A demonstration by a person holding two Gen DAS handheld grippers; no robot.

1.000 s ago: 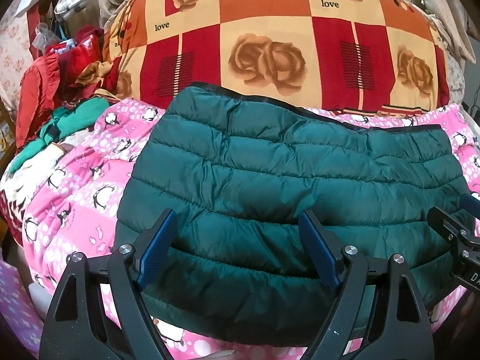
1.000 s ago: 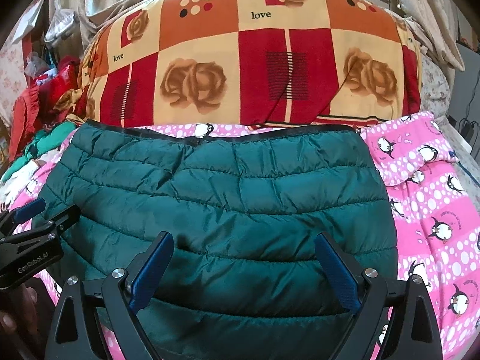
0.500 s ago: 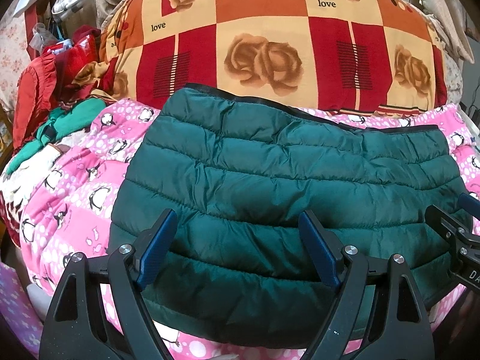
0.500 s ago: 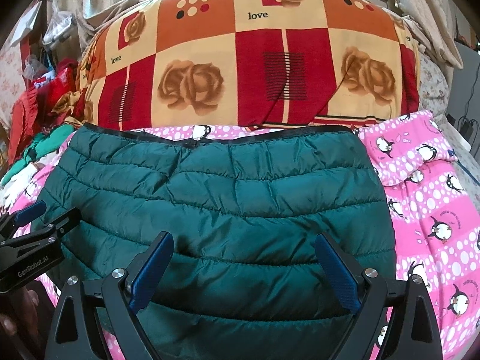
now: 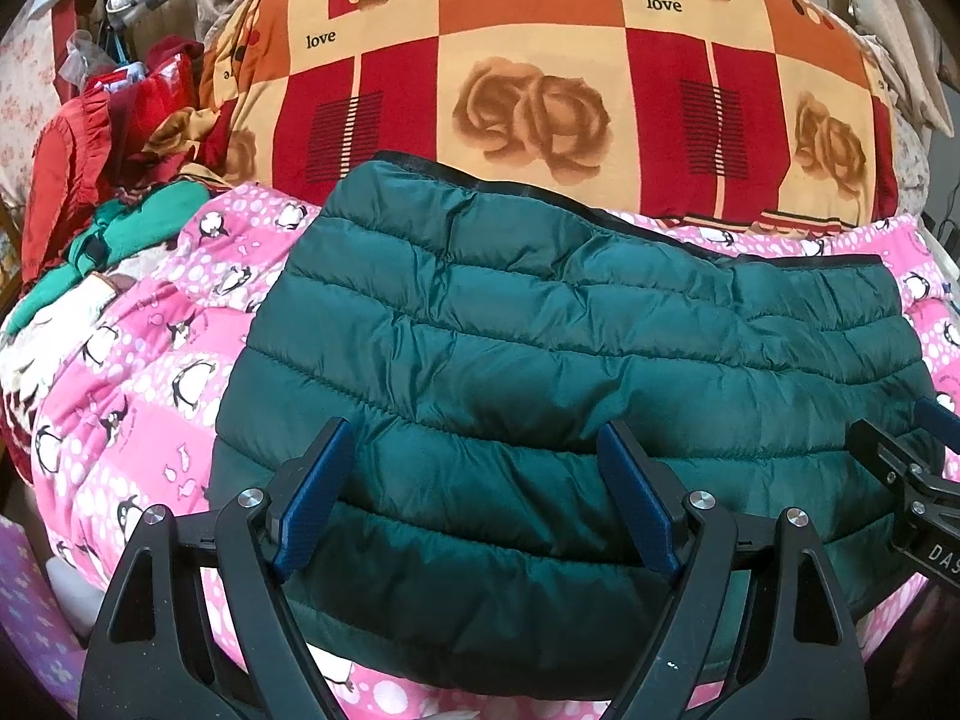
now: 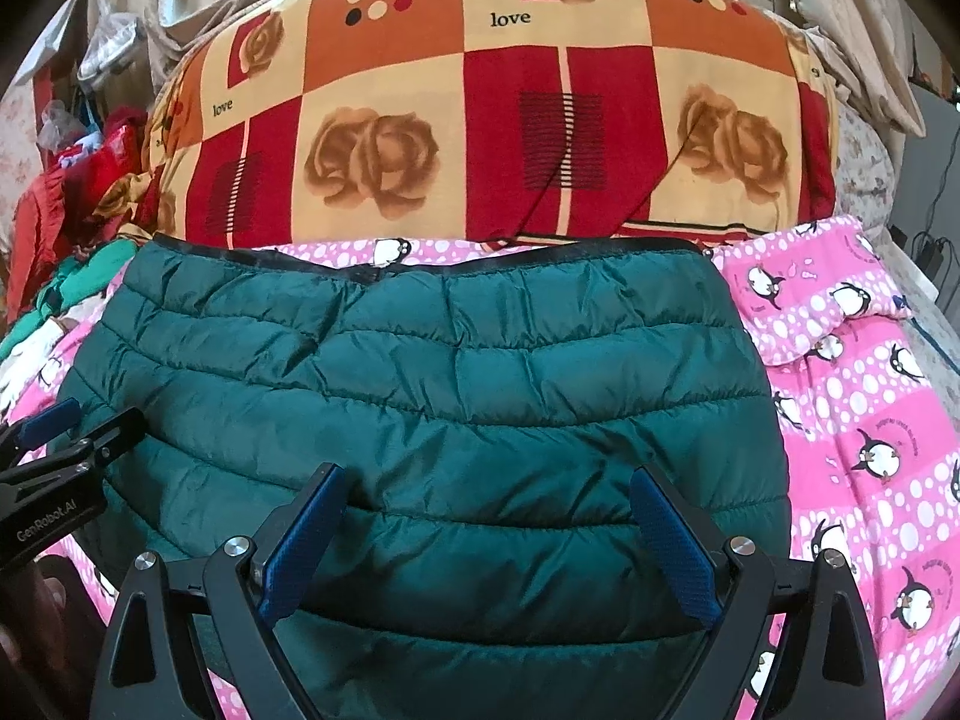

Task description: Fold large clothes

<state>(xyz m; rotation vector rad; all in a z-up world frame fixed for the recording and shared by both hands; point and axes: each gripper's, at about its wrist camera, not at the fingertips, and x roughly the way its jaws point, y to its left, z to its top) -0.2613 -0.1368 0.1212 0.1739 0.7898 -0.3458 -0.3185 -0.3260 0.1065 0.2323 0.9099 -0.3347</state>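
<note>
A dark green quilted puffer garment (image 5: 540, 360) lies folded flat on the pink penguin-print sheet (image 5: 138, 372); it also shows in the right wrist view (image 6: 432, 408). My left gripper (image 5: 474, 492) is open and empty, hovering above the garment's near left part. My right gripper (image 6: 489, 540) is open and empty above its near right part. The right gripper's tip shows at the left view's right edge (image 5: 918, 468). The left gripper's tip shows at the right view's left edge (image 6: 66, 438).
A big rolled blanket with red, orange and cream rose squares (image 5: 540, 78) lies behind the garment. A pile of red and green clothes (image 5: 114, 180) sits at the far left. The pink sheet (image 6: 864, 420) extends to the right.
Both grippers have drawn back and up a little from the garment; it sits slightly lower in both views. Both stay open.
</note>
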